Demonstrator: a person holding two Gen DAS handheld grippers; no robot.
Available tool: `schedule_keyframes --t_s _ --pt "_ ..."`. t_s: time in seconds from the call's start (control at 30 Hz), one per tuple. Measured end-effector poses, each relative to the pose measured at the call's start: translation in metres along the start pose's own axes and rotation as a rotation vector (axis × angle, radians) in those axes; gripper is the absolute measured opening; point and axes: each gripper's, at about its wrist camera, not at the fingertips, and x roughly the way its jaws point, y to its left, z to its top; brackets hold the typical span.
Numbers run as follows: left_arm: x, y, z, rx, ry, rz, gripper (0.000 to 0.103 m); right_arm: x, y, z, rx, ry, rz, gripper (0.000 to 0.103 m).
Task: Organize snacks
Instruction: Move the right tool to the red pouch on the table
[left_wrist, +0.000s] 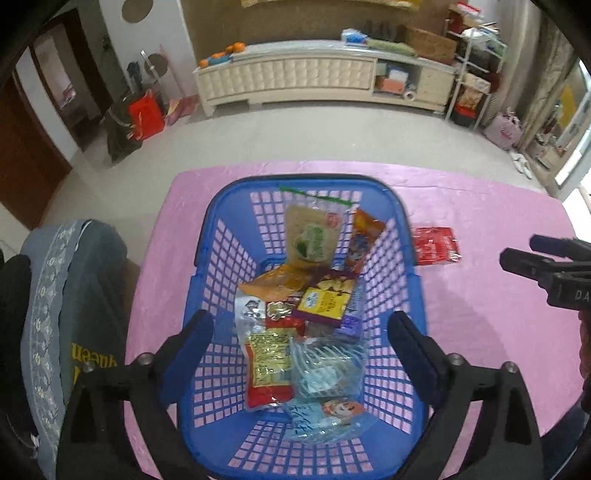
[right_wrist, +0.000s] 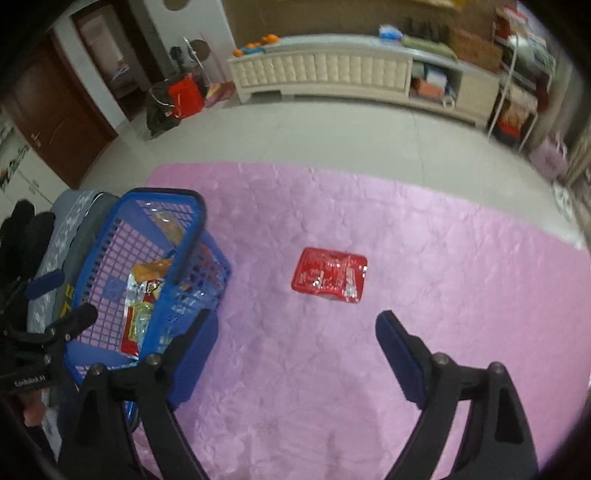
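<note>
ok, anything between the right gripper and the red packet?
Nothing visible. The red packet lies alone on the pink cloth, ahead of the open right gripper. The basket sits off to the side, clear of that path.

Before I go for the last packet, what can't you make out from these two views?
- Red packet: print unreadable in the right wrist view, glare and blur.
- Blue basket: near end hidden by the right gripper, left wrist view.
- Lower snacks: buried under others.
- Left gripper cuts the basket's near rim.
</note>
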Motion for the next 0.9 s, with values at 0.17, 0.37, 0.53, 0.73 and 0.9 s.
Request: schedule_keyframes --t_s 0.17,0.37,0.53,0.73,0.9 --pt "0.019 0.006 0.009 -0.014 0.030 -0.017 0.103 0.028 -0.013 0.006 0.048 0.055 0.004 0.096" --pt "0.045 0.010 0.017 -0.050 0.084 -0.040 0.103 0.063 -0.028 0.017 0.103 0.104 -0.007 0.097" --pt "0.065 0.014 0.023 -0.044 0.105 -0.050 0.103 0.087 -0.034 0.026 0.122 0.127 -0.007 0.097" --pt "0.081 0.021 0.032 -0.069 0.112 -0.060 0.103 0.119 -0.036 0.032 0.131 0.162 -0.014 0.097" --pt "0.089 0.019 0.039 -0.076 0.106 -0.055 0.103 0.142 -0.037 0.035 0.118 0.196 -0.027 0.097"
